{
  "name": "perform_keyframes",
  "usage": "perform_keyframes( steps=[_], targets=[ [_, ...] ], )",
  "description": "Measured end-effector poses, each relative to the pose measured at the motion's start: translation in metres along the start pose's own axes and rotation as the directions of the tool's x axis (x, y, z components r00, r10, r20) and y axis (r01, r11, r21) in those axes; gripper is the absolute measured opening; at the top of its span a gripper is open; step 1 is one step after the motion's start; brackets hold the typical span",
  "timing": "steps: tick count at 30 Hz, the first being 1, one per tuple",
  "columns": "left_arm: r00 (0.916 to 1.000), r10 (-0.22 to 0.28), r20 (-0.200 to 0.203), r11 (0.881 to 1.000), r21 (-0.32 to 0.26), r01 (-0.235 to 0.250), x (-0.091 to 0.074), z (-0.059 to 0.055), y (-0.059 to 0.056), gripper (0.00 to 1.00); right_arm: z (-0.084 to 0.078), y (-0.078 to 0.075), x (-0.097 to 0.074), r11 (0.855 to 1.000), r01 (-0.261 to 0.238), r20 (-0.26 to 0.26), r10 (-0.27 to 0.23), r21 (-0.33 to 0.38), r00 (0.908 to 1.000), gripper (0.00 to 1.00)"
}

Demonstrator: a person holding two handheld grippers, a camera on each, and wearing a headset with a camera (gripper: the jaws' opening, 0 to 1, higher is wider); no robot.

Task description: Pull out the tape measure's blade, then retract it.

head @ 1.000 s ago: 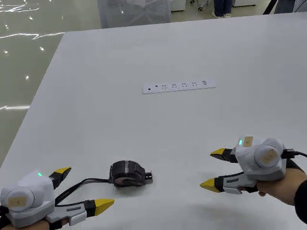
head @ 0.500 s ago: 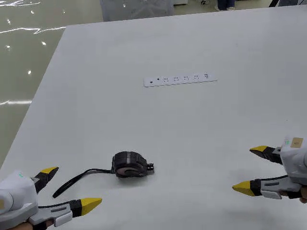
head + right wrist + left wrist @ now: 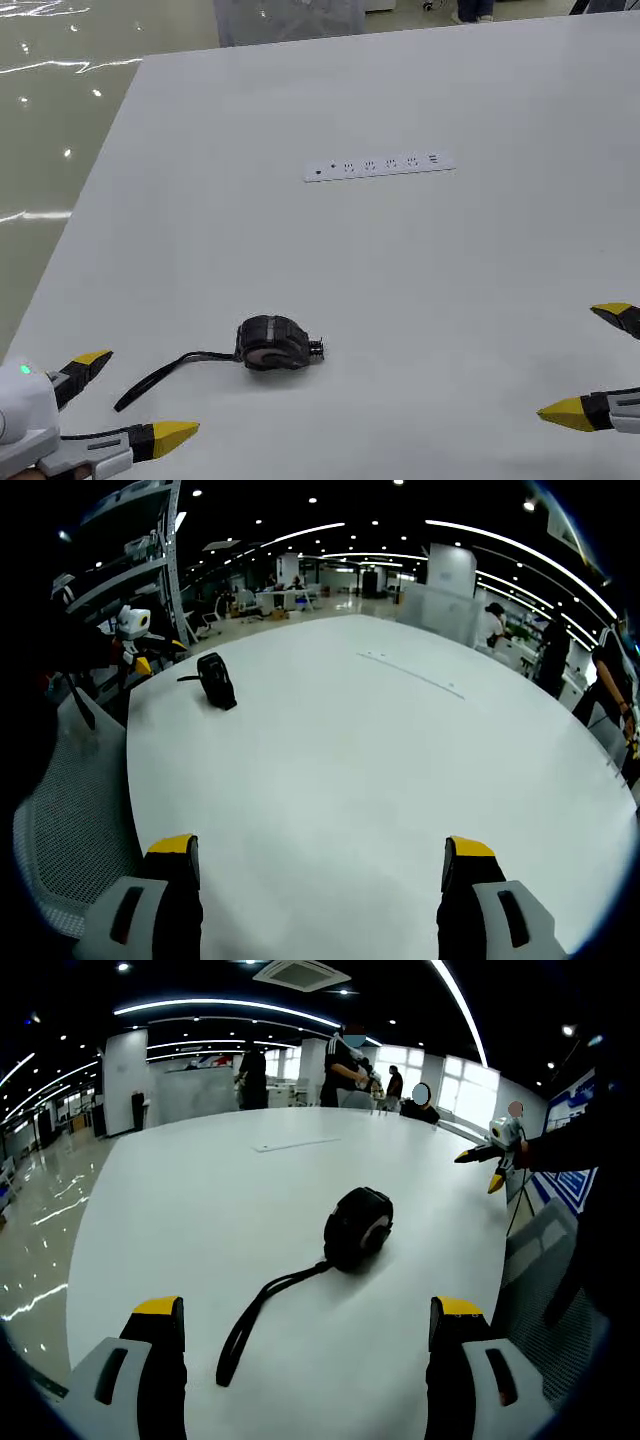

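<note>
1. Here, at far left, the left gripper [image 3: 138, 395] hovers over the smooth white table [image 3: 430, 270], its yellow-tipped jaws spread wide and empty.
2. Near it, the rounded black tape measure [image 3: 273, 344] lies on the table, its thin strap [image 3: 160, 375] trailing toward that gripper.
3. Farther back lies a flat white power strip [image 3: 380, 165].
4. At far right, the right gripper [image 3: 585, 361] is equally wide and empty, well apart from the tape measure.

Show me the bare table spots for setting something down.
Bare: the table between the power strip and the tape measure, and from the tape measure across to the right hand-held gripper. Crowded: near-left, by the strap and left hand-held gripper.
</note>
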State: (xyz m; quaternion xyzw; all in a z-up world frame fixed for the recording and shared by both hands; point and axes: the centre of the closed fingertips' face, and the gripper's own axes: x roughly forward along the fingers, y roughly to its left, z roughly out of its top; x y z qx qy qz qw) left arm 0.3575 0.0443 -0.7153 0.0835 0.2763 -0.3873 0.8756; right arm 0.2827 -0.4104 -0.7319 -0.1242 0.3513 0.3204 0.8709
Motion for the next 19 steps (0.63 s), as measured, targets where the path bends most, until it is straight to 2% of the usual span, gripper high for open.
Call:
perform_keyframes(
  steps=[1, 3, 4, 6, 8, 10, 11, 12, 14, 15, 19],
  targets=[
    [0.9998, -0.002, 0.019, 1.0, 0.005, 0.002, -0.001, 0.002, -0.001, 0.99, 0.0, -0.001, -0.002, 1.0, -0.002, 0.019, 0.001, 0.028, 0.9998, 0.99],
    [0.9999, 0.001, 0.016, 1.0, -0.004, -0.001, -0.001, 0.001, 0.001, 0.99, -0.004, -0.005, -0.004, 1.0, 0.014, 0.009, -0.015, 0.018, 0.9999, 0.99],
    [0.9998, 0.011, 0.017, 1.0, 0.01, -0.011, -0.001, 0.001, 0.003, 0.99, -0.006, -0.005, -0.005, 1.0, 0.017, 0.007, -0.017, 0.015, 0.9998, 0.99],
    [0.9998, -0.005, 0.019, 1.0, -0.013, 0.006, -0.001, 0.002, 0.0, 0.99, -0.008, -0.005, -0.006, 1.0, 0.016, 0.009, -0.016, 0.014, 0.9998, 0.99],
    [1.0, 0.0, 0.01, 1.0, 0.023, 0.0, -0.002, 0.0, 0.001, 0.99, -0.011, -0.007, -0.007, 1.0, 0.025, 0.009, -0.025, -0.011, 0.9996, 0.99],
    [0.9999, 0.012, 0.009, 0.999, 0.047, -0.012, -0.003, 0.0, 0.003, 0.99, -0.011, -0.008, -0.007, 1.0, 0.029, 0.004, -0.029, -0.006, 0.9996, 0.99],
    [0.9999, 0.01, 0.012, 0.999, 0.043, -0.011, -0.003, 0.0, 0.003, 0.99, -0.01, -0.01, -0.009, 0.999, 0.033, 0.01, -0.033, 0.001, 0.9994, 0.99],
    [1.0, -0.004, 0.006, 1.0, 0.009, 0.004, -0.004, -0.001, 0.001, 0.99, -0.009, -0.011, -0.01, 0.999, 0.034, 0.017, -0.034, 0.004, 0.9993, 0.99],
    [0.9999, 0.004, 0.011, 1.0, 0.028, -0.005, -0.005, -0.001, 0.004, 0.99, -0.008, -0.01, -0.01, 1.0, 0.029, 0.017, -0.029, 0.006, 0.9994, 0.99],
    [0.9999, 0.002, 0.01, 1.0, 0.022, -0.003, -0.006, -0.001, 0.003, 0.99, -0.008, -0.011, -0.011, 0.999, 0.034, 0.017, -0.034, -0.011, 0.9993, 0.99],
    [0.9999, 0.005, 0.01, 1.0, 0.01, -0.005, -0.007, -0.002, 0.004, 0.99, -0.008, -0.01, -0.013, 1.0, 0.029, 0.008, -0.029, 0.004, 0.9996, 0.99]
  ],
)
